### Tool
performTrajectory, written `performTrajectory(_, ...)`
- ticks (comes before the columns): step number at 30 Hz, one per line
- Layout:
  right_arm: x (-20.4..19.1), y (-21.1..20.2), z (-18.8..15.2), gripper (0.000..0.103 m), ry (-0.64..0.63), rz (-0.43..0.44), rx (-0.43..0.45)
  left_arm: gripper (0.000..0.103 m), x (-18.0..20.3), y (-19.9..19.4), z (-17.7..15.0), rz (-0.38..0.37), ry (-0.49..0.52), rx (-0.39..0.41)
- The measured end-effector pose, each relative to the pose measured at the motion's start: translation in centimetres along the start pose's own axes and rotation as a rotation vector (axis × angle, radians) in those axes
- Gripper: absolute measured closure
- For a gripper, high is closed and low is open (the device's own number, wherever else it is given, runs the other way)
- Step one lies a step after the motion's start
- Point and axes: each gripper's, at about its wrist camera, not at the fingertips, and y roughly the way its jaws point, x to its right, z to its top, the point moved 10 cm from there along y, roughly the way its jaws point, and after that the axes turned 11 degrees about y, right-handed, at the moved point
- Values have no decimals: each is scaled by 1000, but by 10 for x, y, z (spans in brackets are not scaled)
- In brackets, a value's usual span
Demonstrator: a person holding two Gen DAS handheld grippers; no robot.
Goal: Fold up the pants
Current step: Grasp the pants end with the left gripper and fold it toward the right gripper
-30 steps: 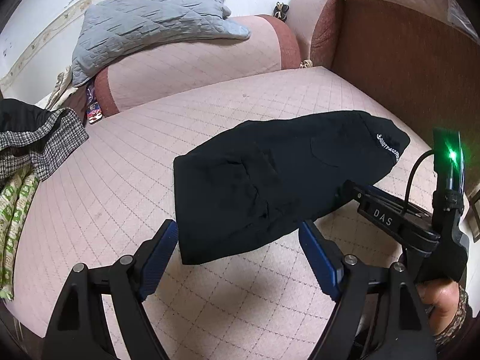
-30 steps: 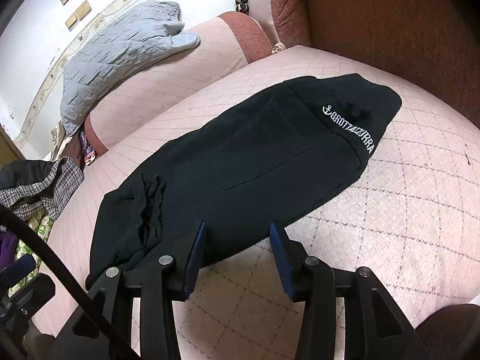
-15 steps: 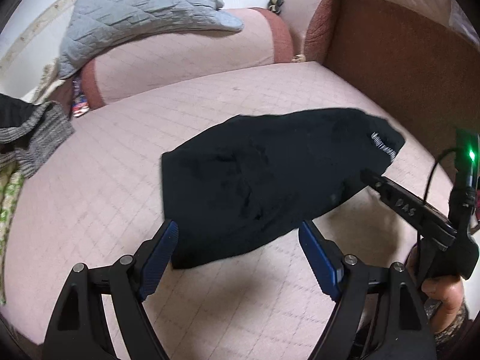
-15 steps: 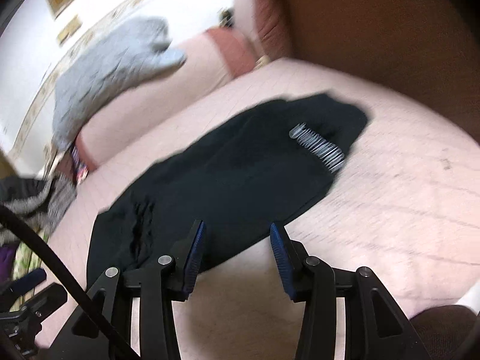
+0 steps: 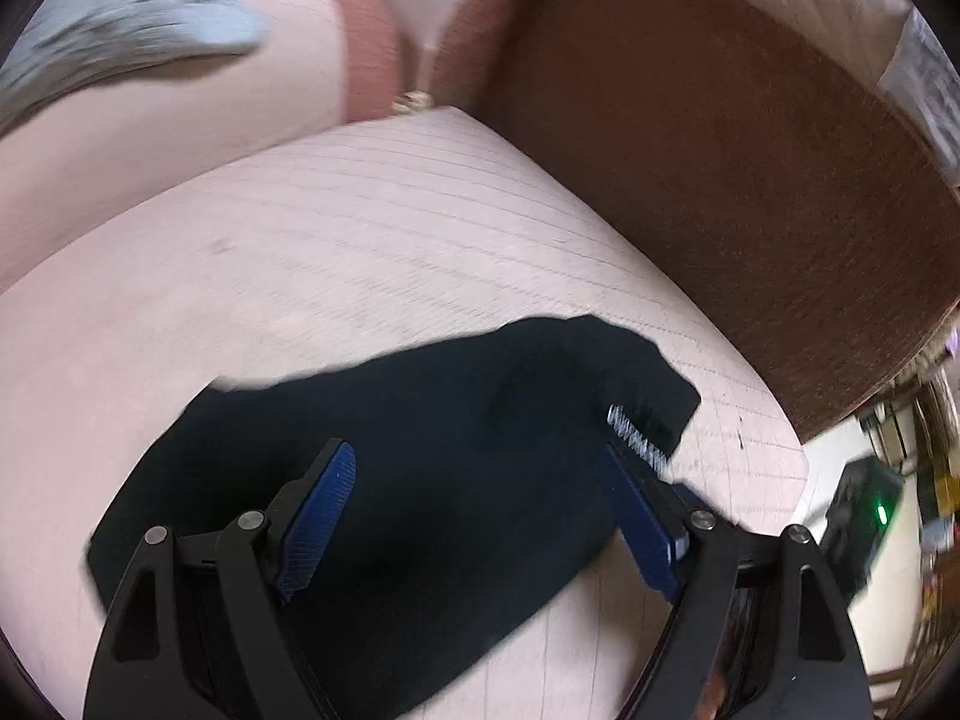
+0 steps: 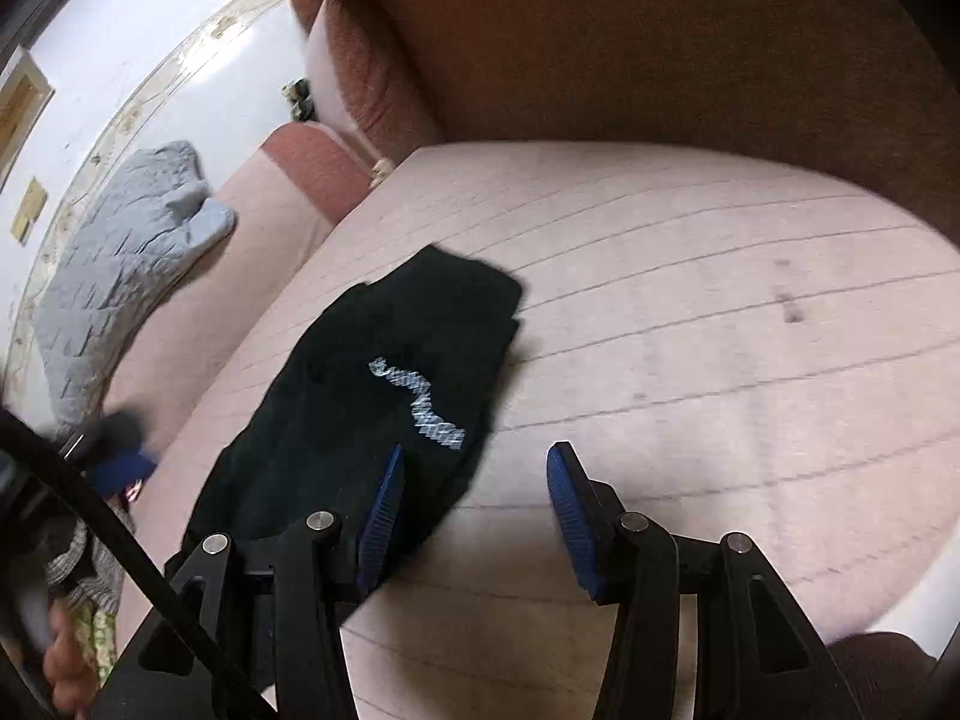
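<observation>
Step in hand, as judged: reach for the waistband end of the black pants point(image 5: 420, 480) to make the next fold. To do it well, each gripper should come down over an outer corner of that end, pinch all stacked layers together, and lift both corners evenly so the bundle does not slide on the quilted cushion point(image 6: 720, 300). A grip on the top layer only would likely peel the earlier fold open.

Left gripper point(image 5: 480, 516): jaws stood wide, blue pads point(image 5: 318, 516) clear of cloth, nothing held. It hung directly over the pants, pointing steeply down; black fabric filled the space between and below the 2 fingers. The white lettering point(image 5: 636, 441) on the waistband lay just beside the right-hand pad.

Right gripper point(image 6: 474, 510): jaws were opening, about half wide, nothing between them but bare cushion. Its left-hand pad point(image 6: 378, 516) overlapped the near edge of the pants in view; contact could not be told. The right-hand pad sat over open cushion.

Position of pants: a compact folded bundle lying flat on the seat cushion, near its front edge, long axis running diagonally. The lettered waistband end point(image 6: 420, 402) pointed toward the brown backrest point(image 6: 660, 60), with bare cushion between them. Motion blur obscured fine creases.

Far: a grey quilted blanket point(image 6: 120, 252) on the sofa arm, well apart from the pants.
</observation>
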Motion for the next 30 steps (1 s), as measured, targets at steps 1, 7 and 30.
performTrajectory(1,-2,6,0,49,-2,10,-13,21,5,16,10,-15,22,-12)
performTrajectory(7,-7,30,7,49,63,100,-72,21,35,86,55,-113,106,-62)
performTrajectory(30,-110,-16,-24,86,-294,247,-103,86,26,19,52,-237,52,35)
